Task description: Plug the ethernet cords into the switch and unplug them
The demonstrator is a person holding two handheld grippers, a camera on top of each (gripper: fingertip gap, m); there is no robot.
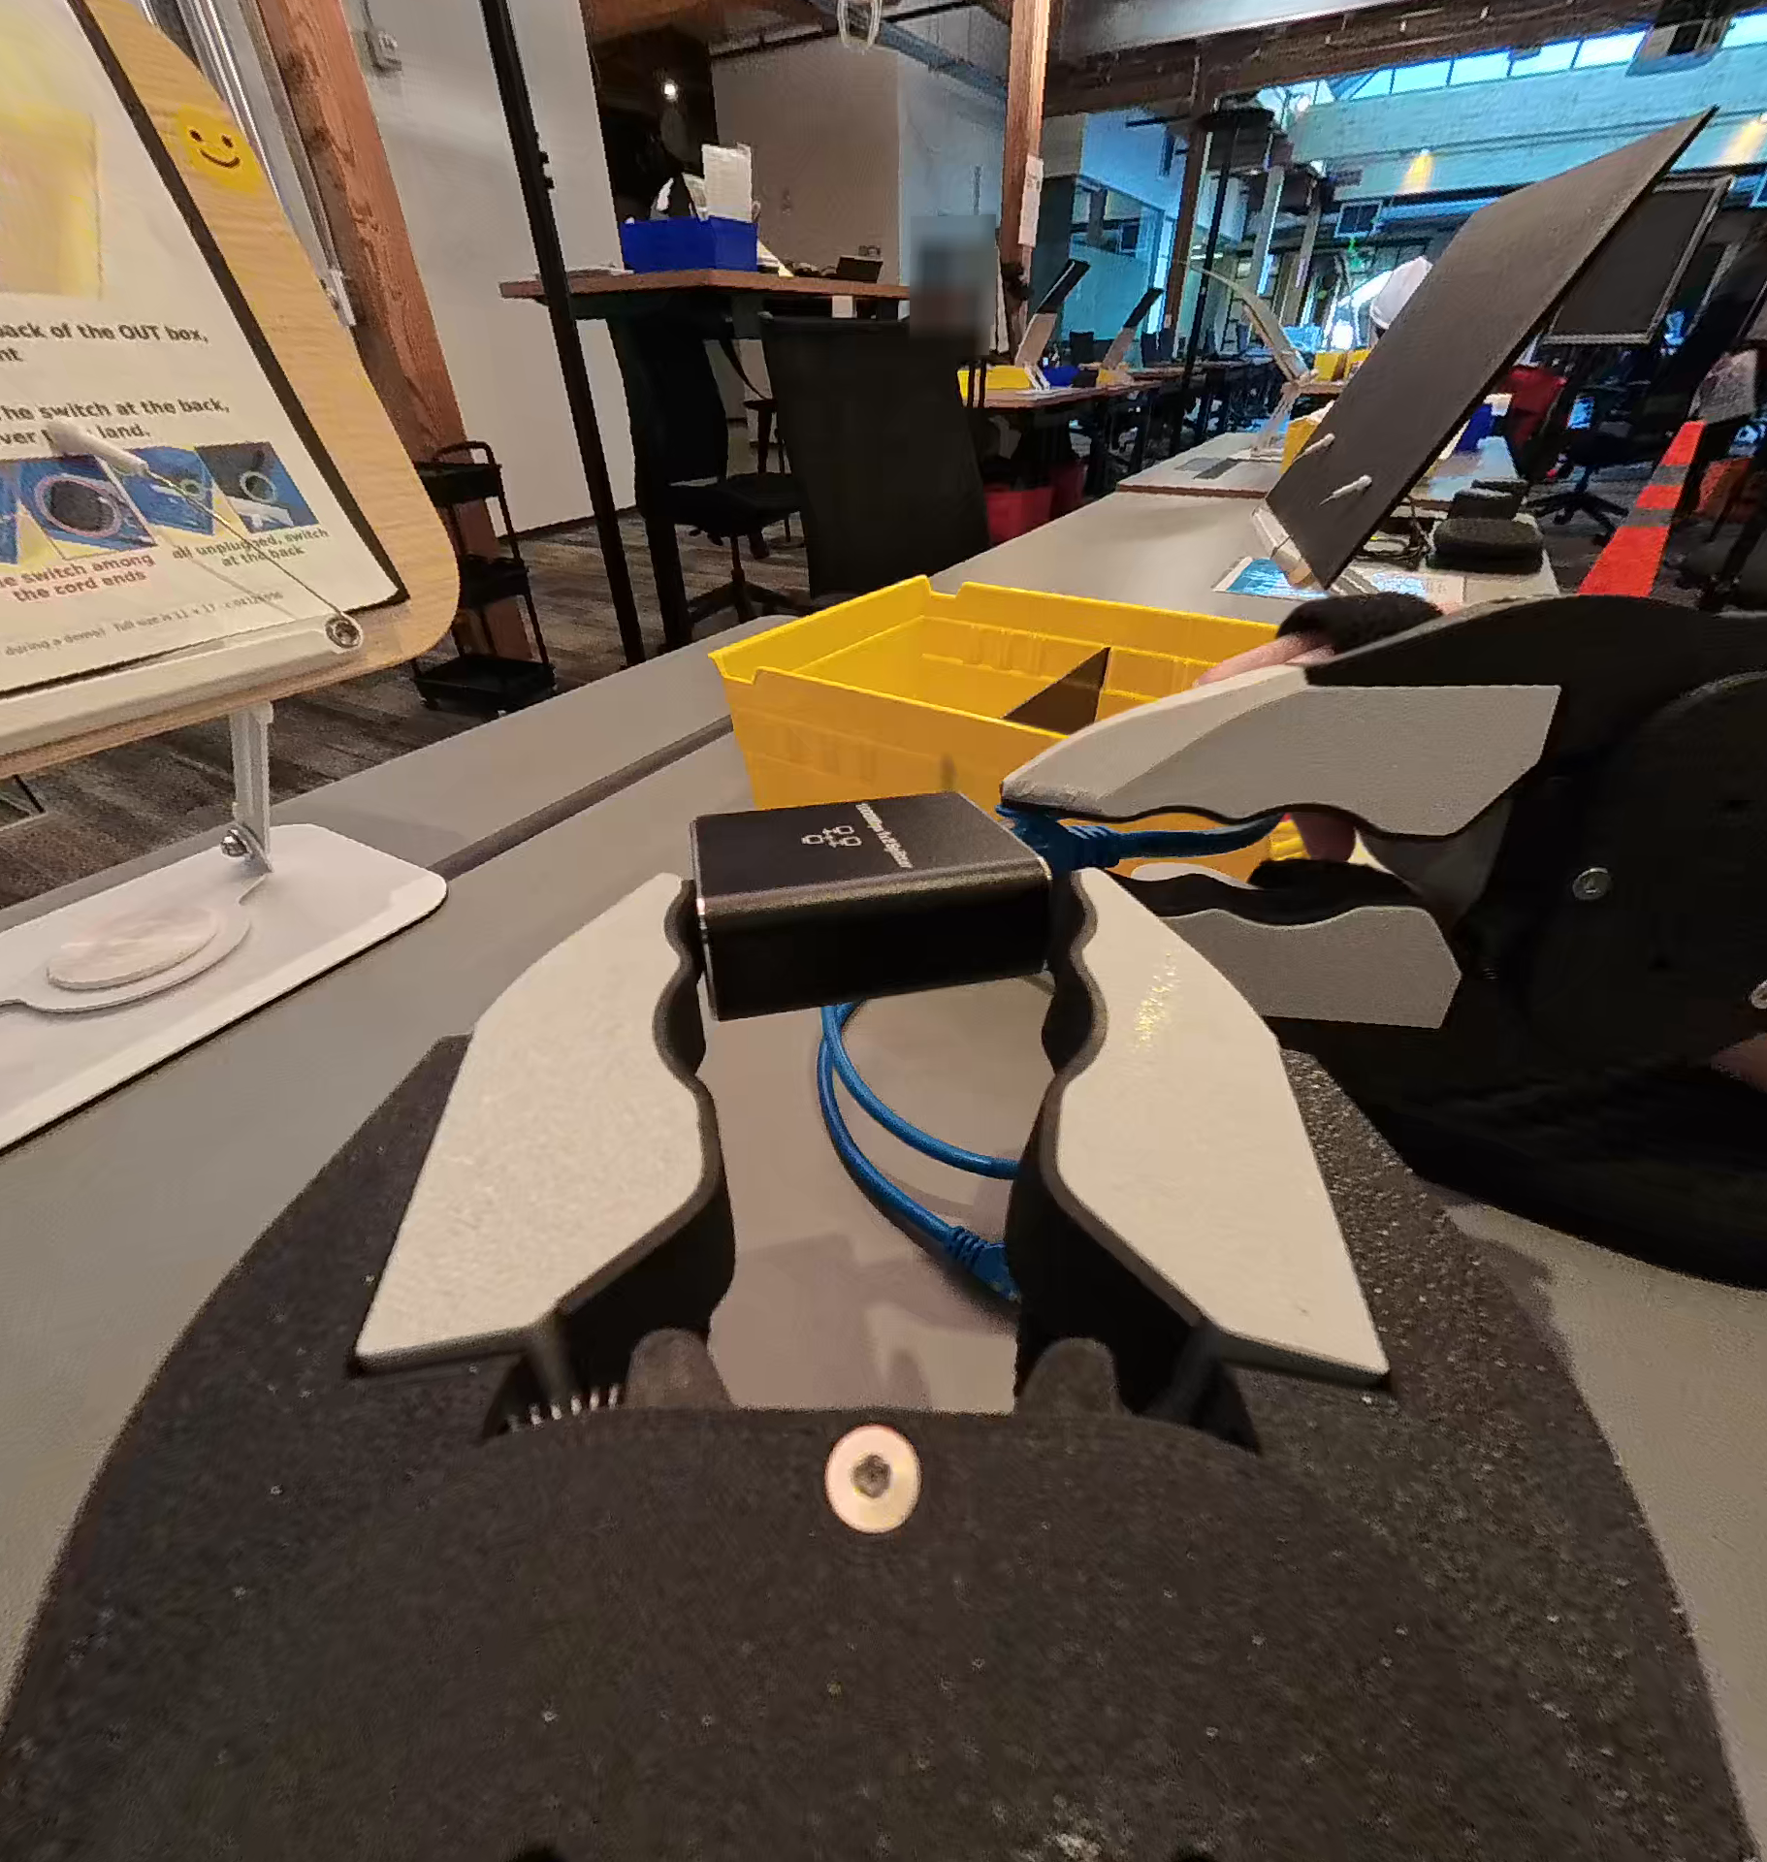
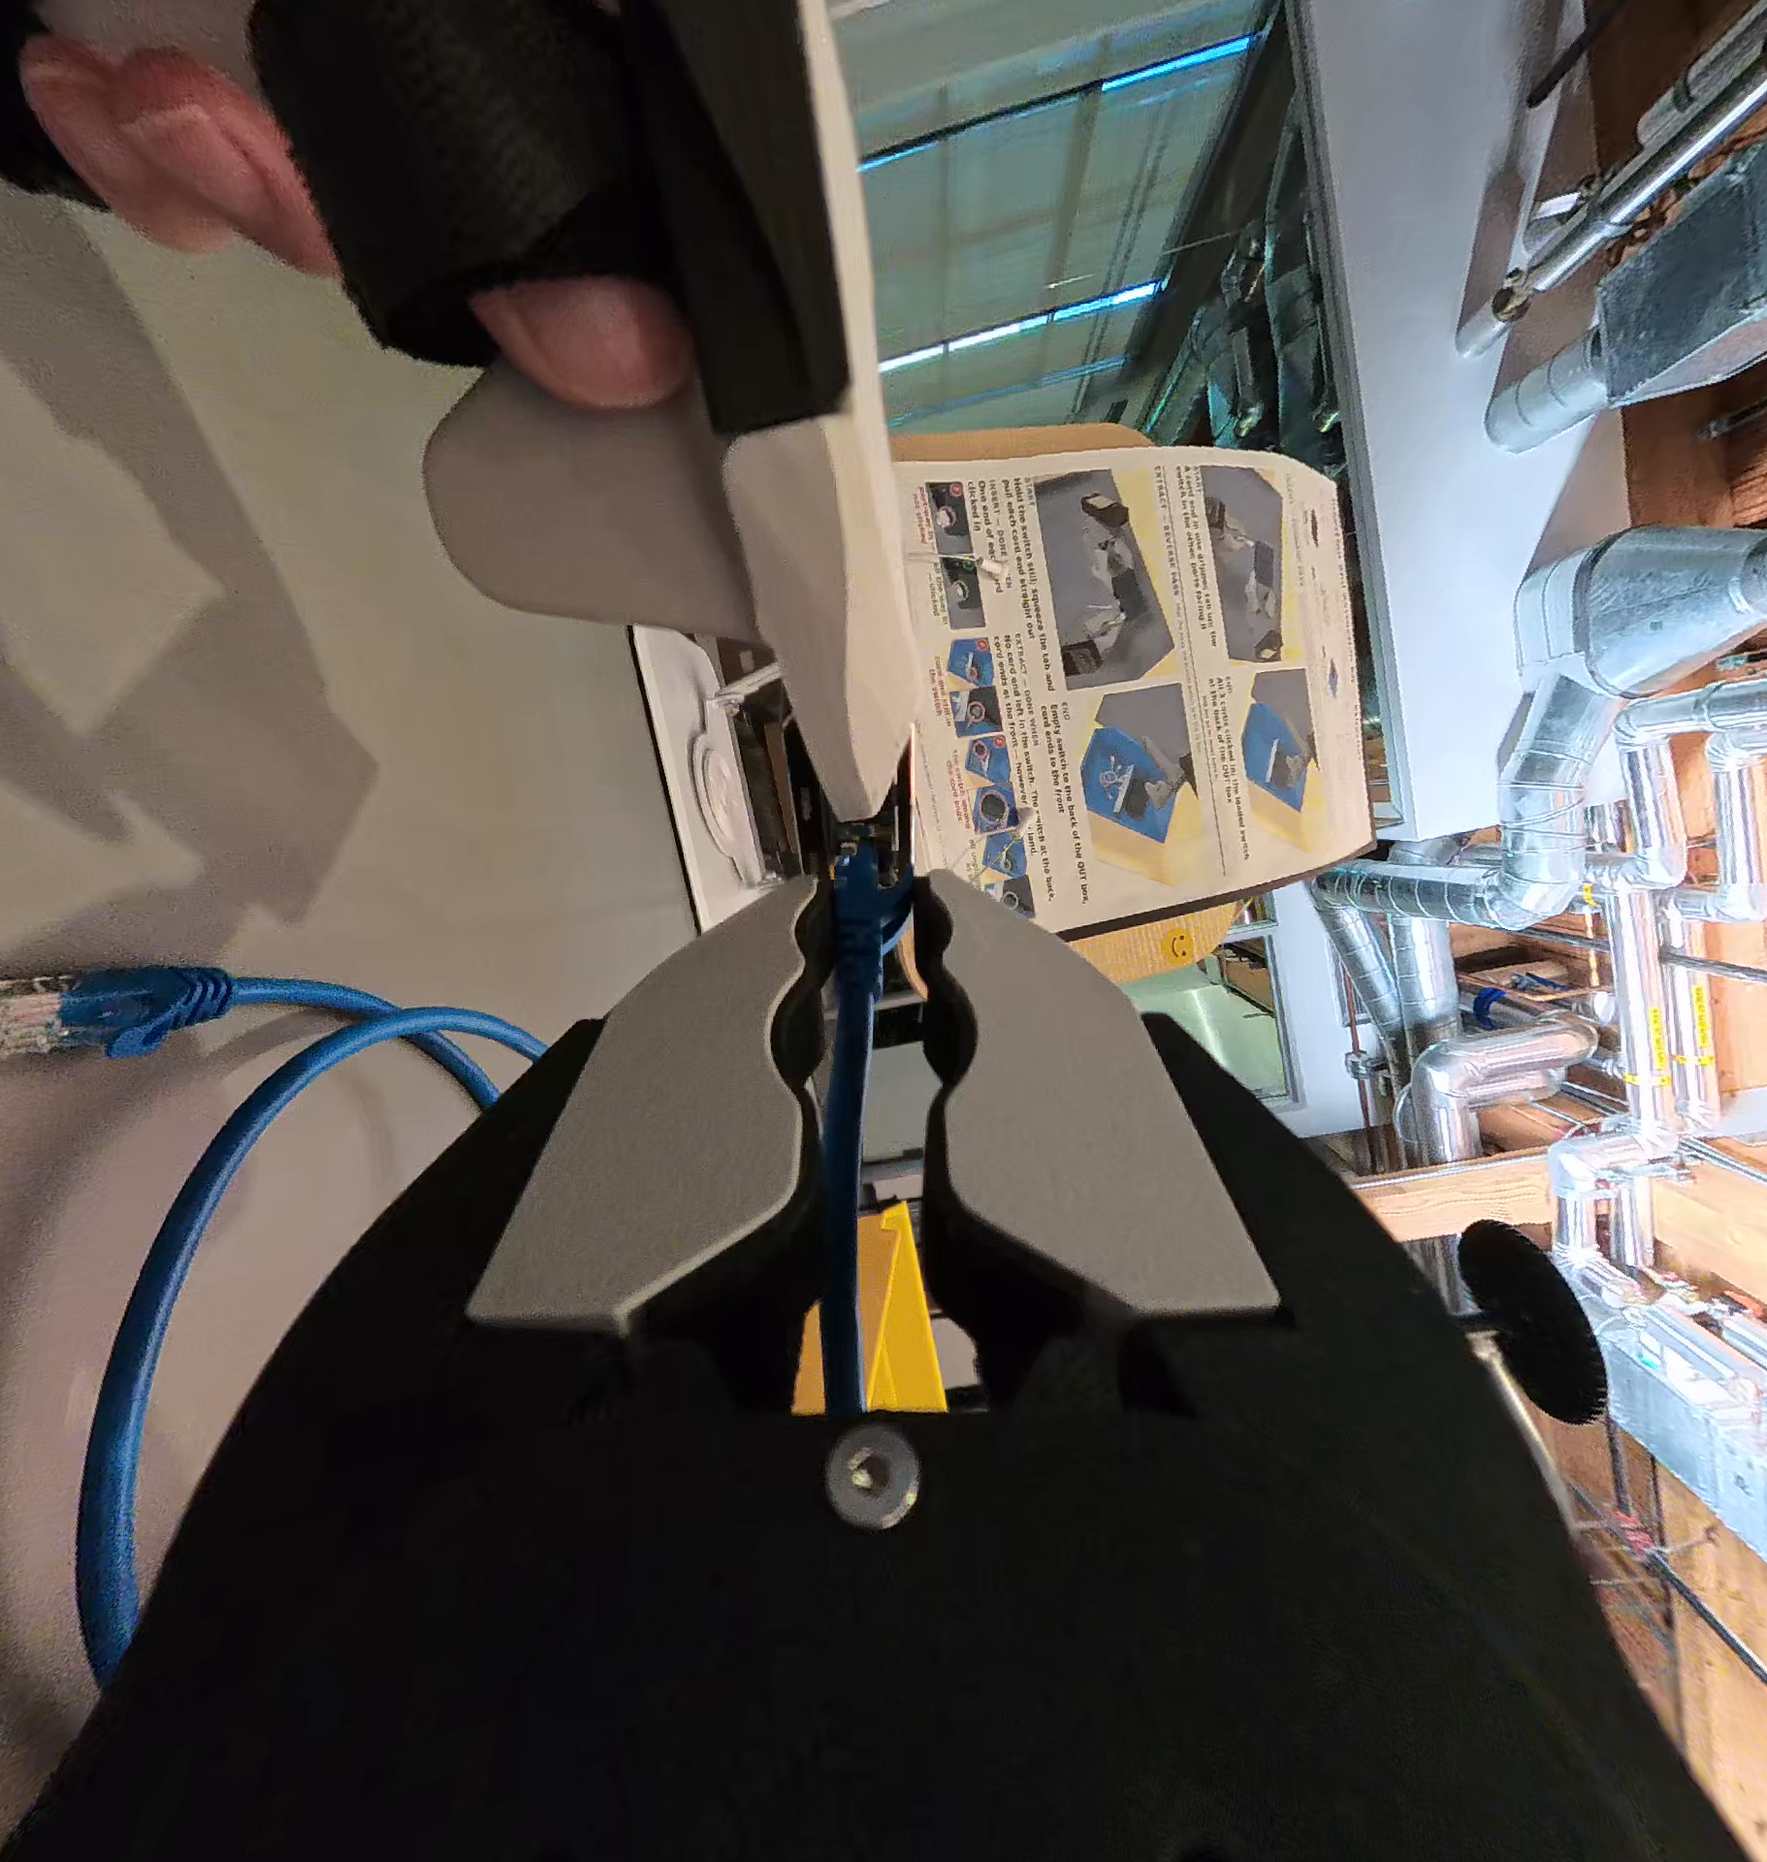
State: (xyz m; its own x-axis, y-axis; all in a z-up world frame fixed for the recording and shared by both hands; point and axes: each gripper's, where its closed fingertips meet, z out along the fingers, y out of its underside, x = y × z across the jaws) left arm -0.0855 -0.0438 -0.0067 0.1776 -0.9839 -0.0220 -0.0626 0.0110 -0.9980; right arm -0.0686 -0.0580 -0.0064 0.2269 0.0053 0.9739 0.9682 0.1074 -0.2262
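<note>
Switch, small black box, sits clamped btwn left gripper pads, jaws wide, just above grey table. Right gripper is turned sideways, jaws narrow, pinching blue ethernet cord by its plug boot, plug end at switch's right side. Cord slack loops on table under switch; its other plug lies loose. Yellow bin right behind switch. Instruction board on stand, far left.
</note>
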